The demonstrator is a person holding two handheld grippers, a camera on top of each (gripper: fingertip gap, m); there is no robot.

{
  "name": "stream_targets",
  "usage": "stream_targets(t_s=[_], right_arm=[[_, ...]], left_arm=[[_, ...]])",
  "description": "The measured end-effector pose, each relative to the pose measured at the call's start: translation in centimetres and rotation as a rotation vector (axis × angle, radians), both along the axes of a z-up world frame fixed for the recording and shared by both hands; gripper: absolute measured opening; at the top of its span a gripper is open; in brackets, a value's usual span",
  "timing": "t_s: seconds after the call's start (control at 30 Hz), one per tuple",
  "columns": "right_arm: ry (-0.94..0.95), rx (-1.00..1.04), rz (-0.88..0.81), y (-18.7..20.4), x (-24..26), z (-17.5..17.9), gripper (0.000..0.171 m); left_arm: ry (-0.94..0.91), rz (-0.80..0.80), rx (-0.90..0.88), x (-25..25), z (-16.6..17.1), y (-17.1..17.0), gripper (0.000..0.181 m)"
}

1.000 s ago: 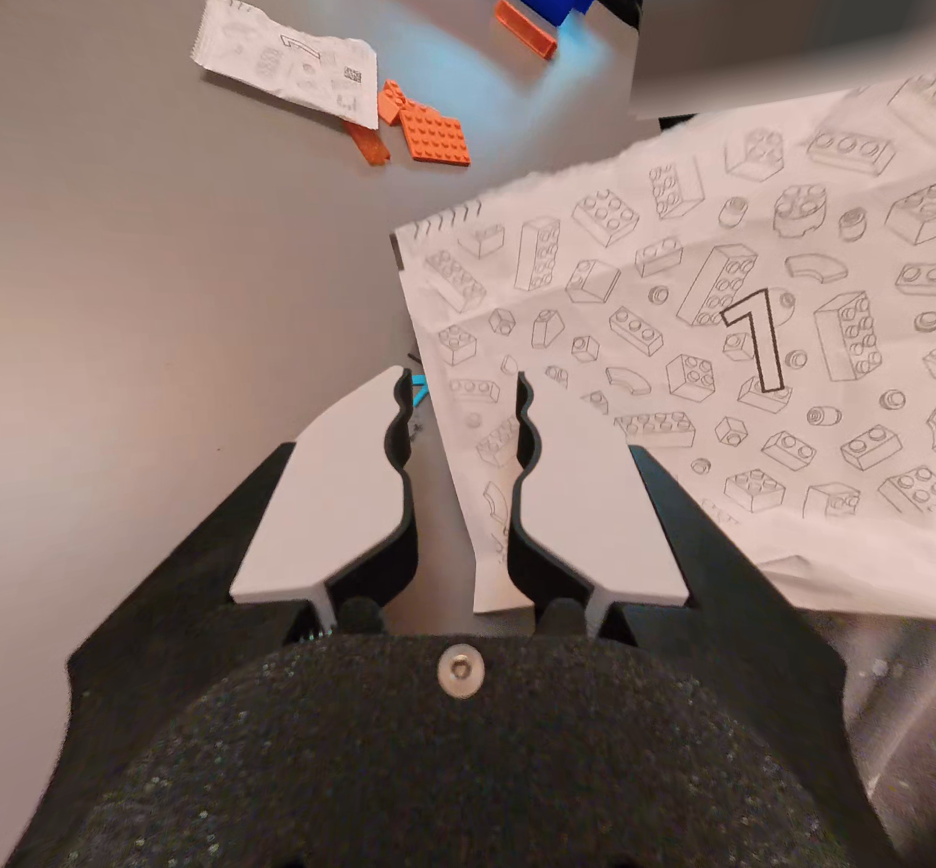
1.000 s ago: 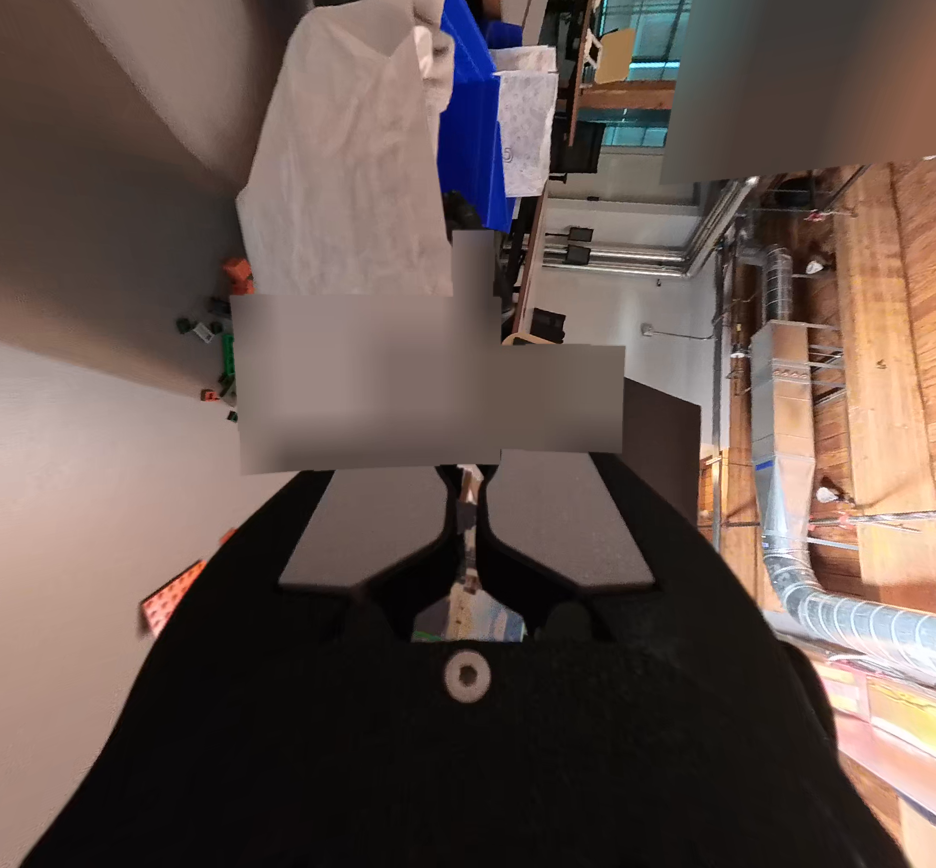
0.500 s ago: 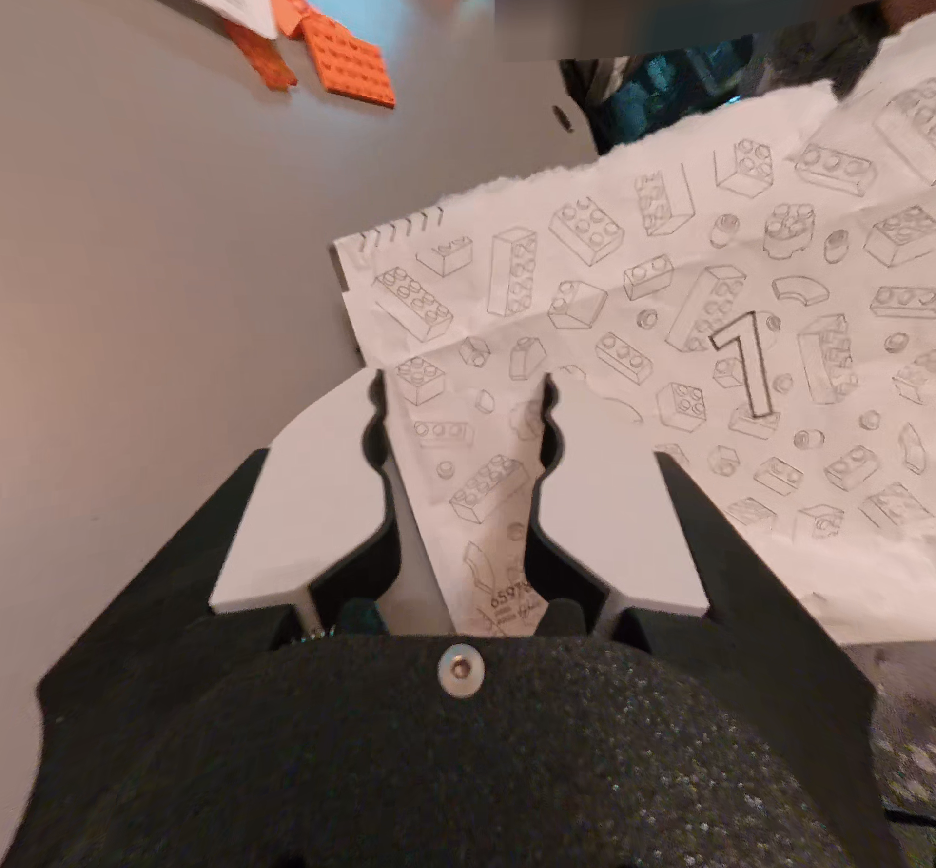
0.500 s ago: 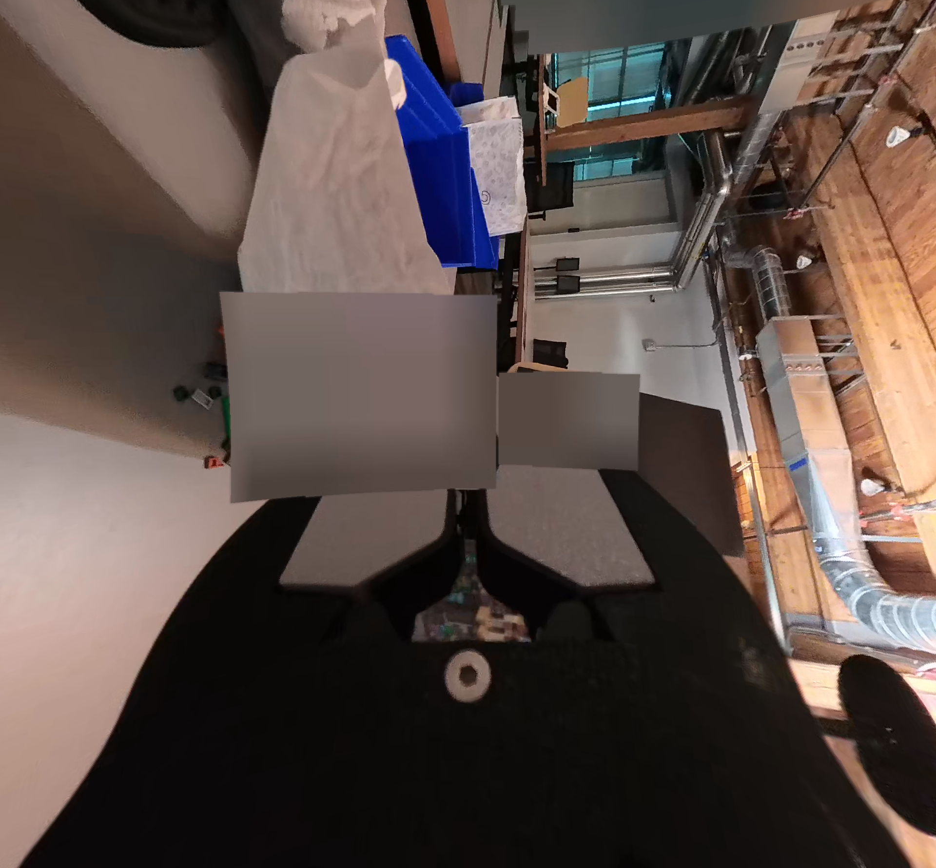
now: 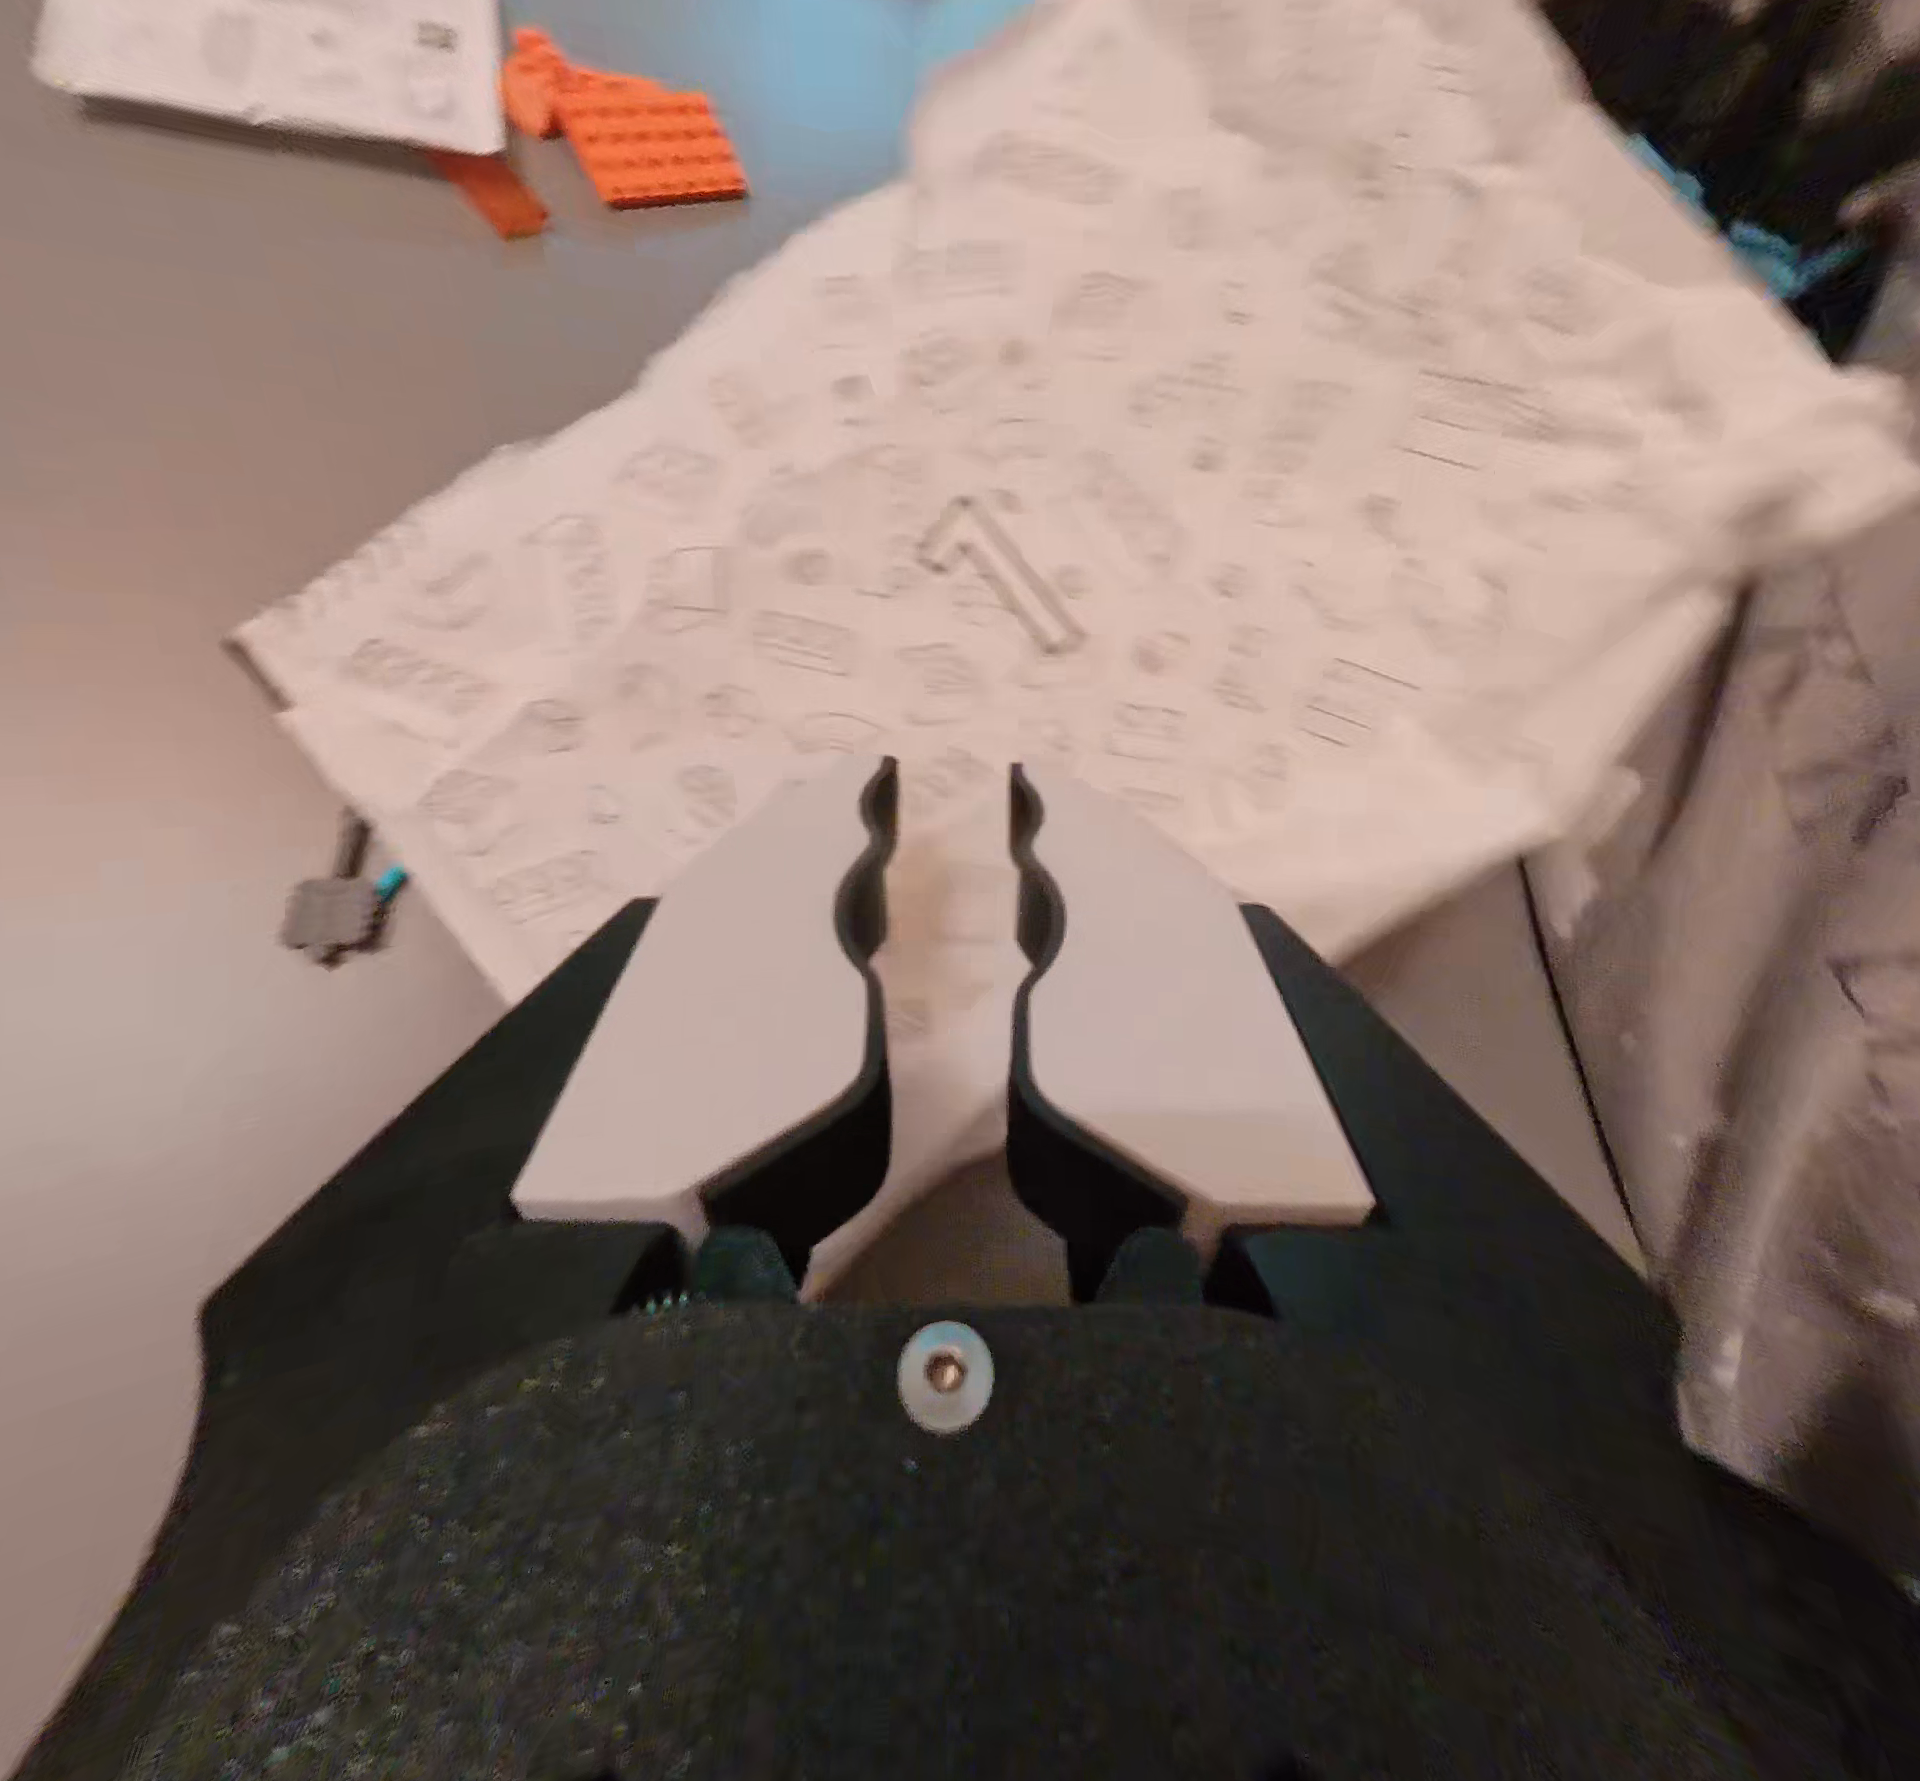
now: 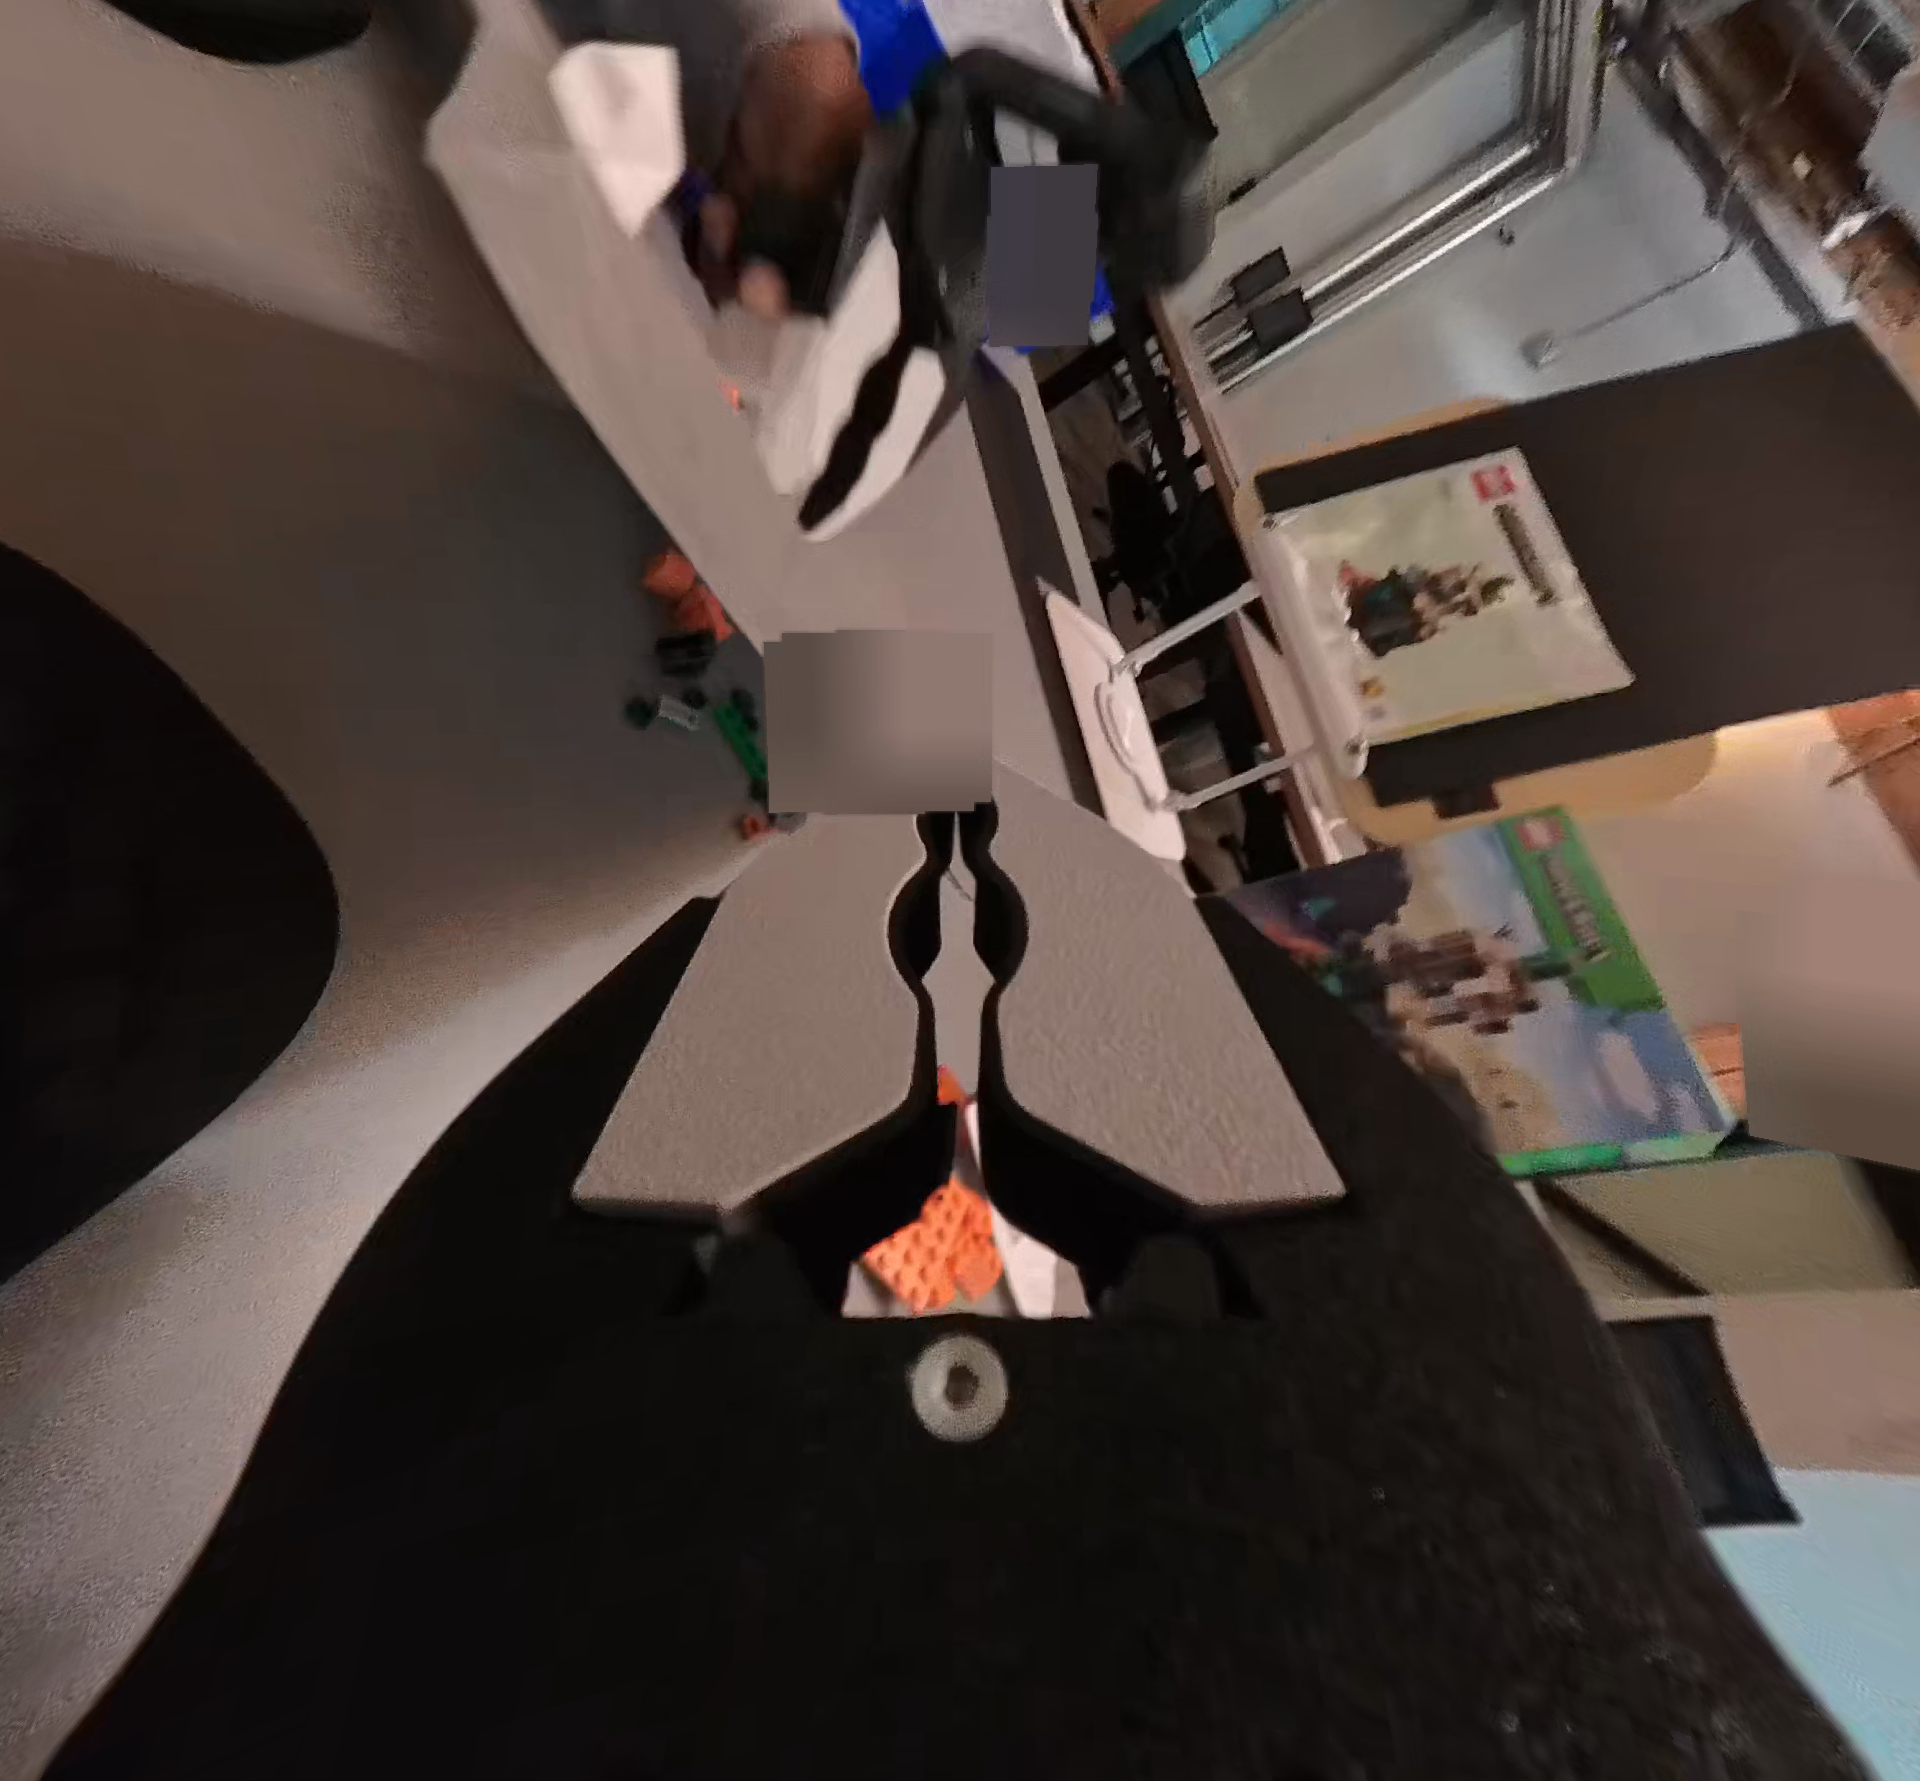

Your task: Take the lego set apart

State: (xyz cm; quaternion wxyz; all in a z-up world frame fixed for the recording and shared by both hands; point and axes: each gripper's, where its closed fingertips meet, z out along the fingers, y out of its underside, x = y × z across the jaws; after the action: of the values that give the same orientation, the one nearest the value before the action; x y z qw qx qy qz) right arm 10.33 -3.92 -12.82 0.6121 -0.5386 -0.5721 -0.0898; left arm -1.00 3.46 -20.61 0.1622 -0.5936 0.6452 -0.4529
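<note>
A white paper bag (image 5: 1091, 443) printed with brick drawings lies on the grey table (image 5: 156, 484), its far end crumpled upward. My left gripper (image 5: 953, 775) has closed to a narrow gap with the bag's near corner bunched between the fingers. Orange plates (image 5: 655, 142) and an orange bar (image 5: 499, 199) lie at the far left. A small grey piece with a teal pin (image 5: 332, 910) sits by the bag's left edge. My right gripper (image 6: 956, 848) is shut with nothing seen in it, held above an orange plate (image 6: 935, 1253). The left gripper (image 6: 862, 422) shows far off in the right wrist view.
A small printed paper slip (image 5: 260, 58) lies beside the orange plates. Loose orange, dark and green pieces (image 6: 686, 682) are scattered farther along the table. Two set boxes (image 6: 1455, 609) and a white stand (image 6: 1122, 723) are beyond the table edge. A person's grey clothing (image 5: 1766, 900) is at the right. My right fingertips sit around 15 cm from my left ones. Left tips and right tips are each some 20 cm from the orange bar (image 5: 499, 199).
The left fingers have narrowed from wide open onto the bag's corner, and that view has turned and blurred. The right gripper has swung round, still shut, and now faces the table and boxes.
</note>
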Motion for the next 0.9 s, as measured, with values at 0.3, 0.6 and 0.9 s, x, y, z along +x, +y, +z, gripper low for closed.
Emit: stream_targets(t_s=[0.3,0.6,0.9], right_arm=[[0.046,-0.125,-0.027,1.6,1.3,-2.7,0.0],[0.146,-0.223,-0.115,2.7,2.7,-2.7,0.002],[0.404,-0.462,-0.281,2.7,4.3,-2.0,0.014]], left_arm=[[-0.072,-0.213,0.407,-0.6,-0.4,-6.6,0.061],[-0.108,-0.096,0.753,1.9,-1.0,-5.5,0.022],[-0.207,0.061,1.005,2.4,1.7,-4.3,0.001]])
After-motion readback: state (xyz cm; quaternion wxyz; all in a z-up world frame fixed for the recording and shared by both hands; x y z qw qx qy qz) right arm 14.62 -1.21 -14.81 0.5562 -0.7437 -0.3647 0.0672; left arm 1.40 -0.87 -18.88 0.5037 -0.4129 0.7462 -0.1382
